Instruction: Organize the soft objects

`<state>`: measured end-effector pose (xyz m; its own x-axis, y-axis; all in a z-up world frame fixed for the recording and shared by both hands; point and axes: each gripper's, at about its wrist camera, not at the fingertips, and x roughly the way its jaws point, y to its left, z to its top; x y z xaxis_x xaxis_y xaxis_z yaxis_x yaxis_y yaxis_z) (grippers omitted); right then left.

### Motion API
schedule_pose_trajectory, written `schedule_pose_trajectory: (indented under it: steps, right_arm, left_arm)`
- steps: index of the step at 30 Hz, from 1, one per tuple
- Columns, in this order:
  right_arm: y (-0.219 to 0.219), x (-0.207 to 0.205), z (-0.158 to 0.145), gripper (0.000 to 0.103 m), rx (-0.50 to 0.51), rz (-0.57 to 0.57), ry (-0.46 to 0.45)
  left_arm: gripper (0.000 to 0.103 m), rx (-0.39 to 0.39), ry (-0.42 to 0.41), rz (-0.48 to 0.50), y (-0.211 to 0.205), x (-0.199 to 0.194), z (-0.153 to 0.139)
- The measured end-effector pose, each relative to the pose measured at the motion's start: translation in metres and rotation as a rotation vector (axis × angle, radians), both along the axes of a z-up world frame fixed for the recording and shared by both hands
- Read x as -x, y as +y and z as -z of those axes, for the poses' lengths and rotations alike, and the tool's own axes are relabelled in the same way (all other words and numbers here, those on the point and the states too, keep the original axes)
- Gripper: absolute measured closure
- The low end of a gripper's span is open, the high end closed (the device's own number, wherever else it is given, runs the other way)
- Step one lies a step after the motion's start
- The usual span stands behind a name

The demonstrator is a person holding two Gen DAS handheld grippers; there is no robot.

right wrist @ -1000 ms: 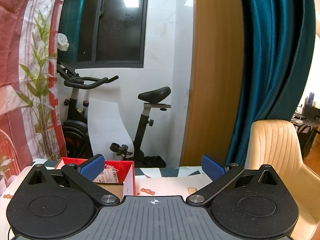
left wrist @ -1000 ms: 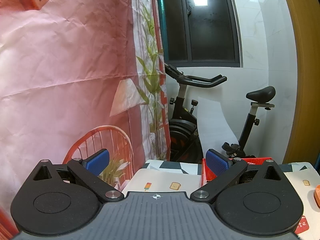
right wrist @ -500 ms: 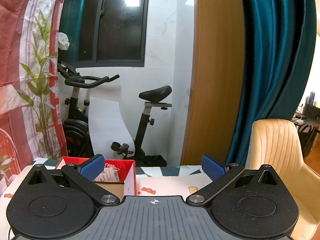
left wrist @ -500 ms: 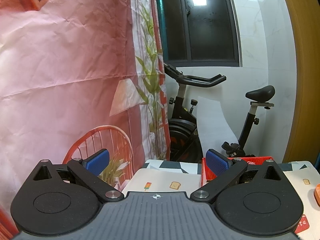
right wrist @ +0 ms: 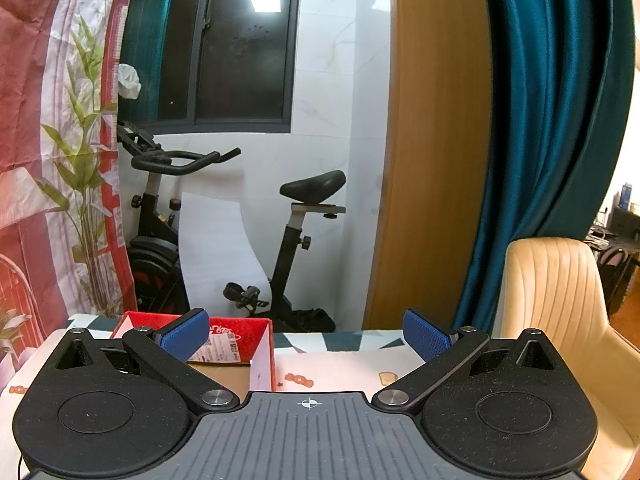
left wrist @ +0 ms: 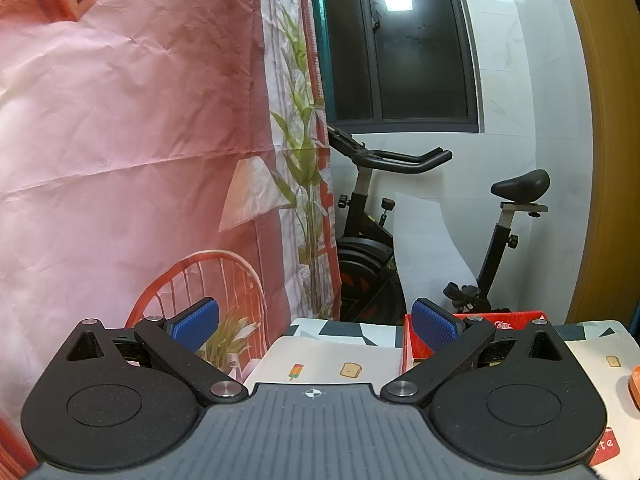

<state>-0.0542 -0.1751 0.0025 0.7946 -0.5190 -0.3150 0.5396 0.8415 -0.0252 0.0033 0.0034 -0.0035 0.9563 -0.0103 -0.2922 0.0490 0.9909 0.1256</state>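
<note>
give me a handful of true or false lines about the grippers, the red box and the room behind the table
1. Both grippers have their jaws wide apart with nothing between them. True: left gripper, right gripper.
2. The red box has its top closed. False: it is open, with a printed label showing inside.
3. An exercise bike stands beyond the table. True.
4. The left gripper grips an orange thing. False: an orange thing lies at the right edge of the left view, apart from the jaws.
5. The curtain beside the beige chair is red. False: it is teal.
</note>
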Motion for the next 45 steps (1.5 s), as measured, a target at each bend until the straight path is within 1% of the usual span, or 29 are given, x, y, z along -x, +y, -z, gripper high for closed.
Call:
schedule_pose_trajectory:
  steps: [17, 26, 32, 35, 38, 40, 42, 45]
  right_arm:
    - [0.001, 0.000, 0.001, 0.000, -0.002, 0.000, 0.000]
    - [0.012, -0.001, 0.002, 0.000, -0.001, -0.004, 0.003]
    - [0.013, 0.001, 0.004, 0.000, -0.039, -0.058, -0.043]
    - [0.010, 0.000, 0.010, 0.000, -0.056, -0.084, -0.060]
    - [0.000, -0.005, 0.020, 0.000, -0.091, -0.121, -0.066]
    - [-0.001, -0.010, 0.029, 0.000, -0.104, -0.136, -0.073]
    - [0.000, -0.016, 0.040, 0.000, -0.088, -0.151, -0.079]
    - [0.008, -0.025, 0.059, 0.000, -0.074, -0.171, -0.059]
  left_arm:
    - [0.000, 0.004, -0.001, -0.002, 0.002, 0.001, 0.001]
    - [0.000, 0.001, 0.000, -0.001, 0.001, 0.002, 0.000]
    - [0.000, 0.003, 0.007, -0.008, 0.002, -0.001, 0.002]
    - [0.000, -0.008, 0.007, -0.006, 0.004, -0.003, 0.006]
    - [0.000, -0.049, 0.008, -0.011, 0.010, -0.007, 0.013]
    - [0.000, -0.071, 0.023, -0.023, 0.015, -0.012, 0.018]
    - [0.000, -0.065, 0.047, -0.033, 0.024, -0.018, 0.025]
    - [0.000, -0.029, 0.081, -0.022, 0.036, -0.022, 0.040]
